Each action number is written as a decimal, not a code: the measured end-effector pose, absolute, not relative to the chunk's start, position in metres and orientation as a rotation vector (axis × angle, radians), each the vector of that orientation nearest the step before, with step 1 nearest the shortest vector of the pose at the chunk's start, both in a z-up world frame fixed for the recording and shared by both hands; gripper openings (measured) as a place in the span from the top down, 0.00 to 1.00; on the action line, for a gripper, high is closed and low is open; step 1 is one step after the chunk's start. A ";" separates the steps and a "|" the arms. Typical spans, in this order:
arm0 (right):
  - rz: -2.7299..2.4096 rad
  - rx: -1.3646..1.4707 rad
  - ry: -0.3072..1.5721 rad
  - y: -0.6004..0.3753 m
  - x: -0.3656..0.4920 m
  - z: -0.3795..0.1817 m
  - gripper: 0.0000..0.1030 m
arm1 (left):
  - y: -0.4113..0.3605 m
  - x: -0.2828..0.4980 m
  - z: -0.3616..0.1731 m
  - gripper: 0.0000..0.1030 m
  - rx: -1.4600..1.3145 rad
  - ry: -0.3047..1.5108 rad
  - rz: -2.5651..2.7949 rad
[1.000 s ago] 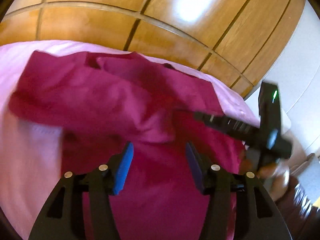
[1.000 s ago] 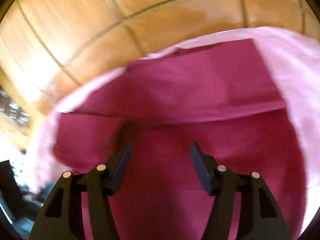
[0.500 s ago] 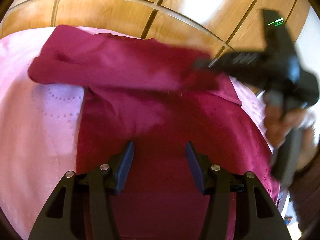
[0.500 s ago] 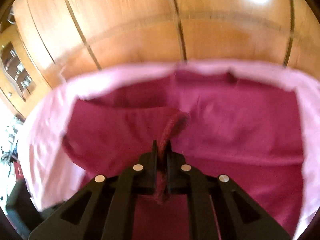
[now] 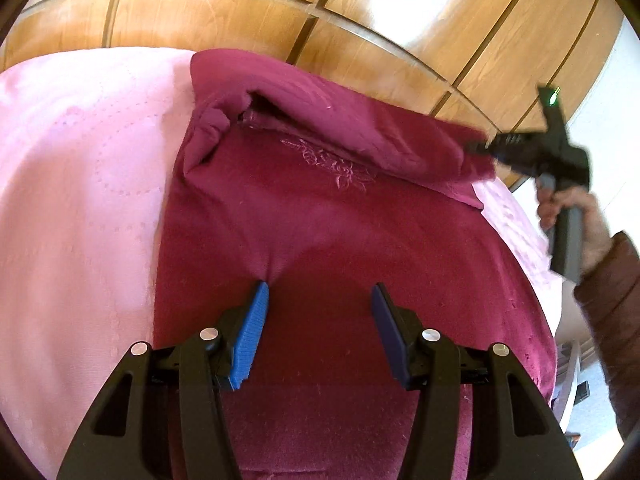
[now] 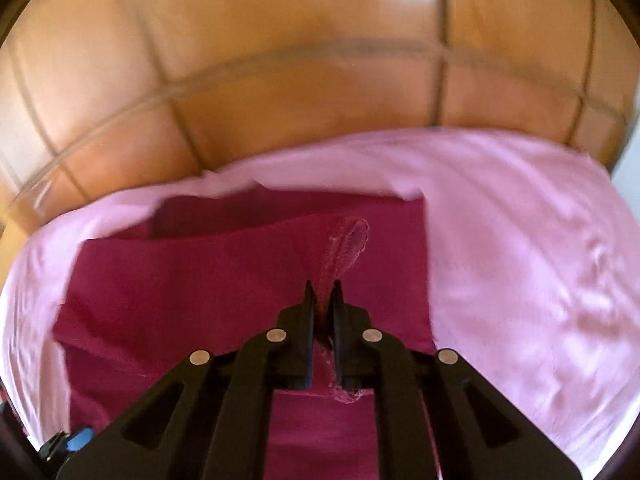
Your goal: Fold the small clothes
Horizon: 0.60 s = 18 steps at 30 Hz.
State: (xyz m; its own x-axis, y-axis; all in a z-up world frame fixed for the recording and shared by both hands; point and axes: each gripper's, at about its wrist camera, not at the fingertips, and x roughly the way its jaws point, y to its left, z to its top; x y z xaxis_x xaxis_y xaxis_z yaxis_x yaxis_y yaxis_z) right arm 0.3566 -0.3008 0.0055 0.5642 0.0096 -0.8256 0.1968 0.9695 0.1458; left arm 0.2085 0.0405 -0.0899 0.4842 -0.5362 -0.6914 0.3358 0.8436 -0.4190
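Nearest the left camera, the left tongs (image 5: pixel 318 300) stood spread apart, pinching nothing, their blue pads (image 5: pixel 251 332) just above the maroon garment (image 5: pixel 320 220), which lay flat on a pink bed cover (image 5: pixel 80 168). Farther off, the garment's upper edge was folded over toward an embroidered flower (image 5: pixel 332 164). At its right end the right tongs (image 6: pixel 322 296) were pressed together on a fold of the maroon cloth, lifting it, held by a hand (image 5: pixel 572 208) in a brown sleeve (image 5: pixel 612 304). Beyond the bed rose a glossy wooden panelled wall (image 5: pixel 360 40)
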 end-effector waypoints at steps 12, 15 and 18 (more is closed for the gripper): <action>-0.132 0.285 0.982 -0.321 0.348 -0.018 0.51 | 0.047 0.262 -0.001 0.48 -0.278 0.736 -0.508; -0.120 0.295 0.916 -0.326 0.332 0.003 0.43 | 0.031 0.286 0.004 0.48 -0.201 0.716 -0.473; -0.054 0.267 0.882 -0.309 0.327 0.016 0.43 | 0.026 0.299 0.002 0.48 -0.162 0.707 -0.456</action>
State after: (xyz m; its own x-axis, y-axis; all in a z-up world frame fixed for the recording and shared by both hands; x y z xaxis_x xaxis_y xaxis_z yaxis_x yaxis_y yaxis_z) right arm 0.3268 -0.3089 0.0157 0.6369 0.0629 -0.7684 0.1566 0.9653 0.2088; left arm 0.2989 0.0262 0.0025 0.6675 -0.4559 -0.5888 0.3481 0.8900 -0.2945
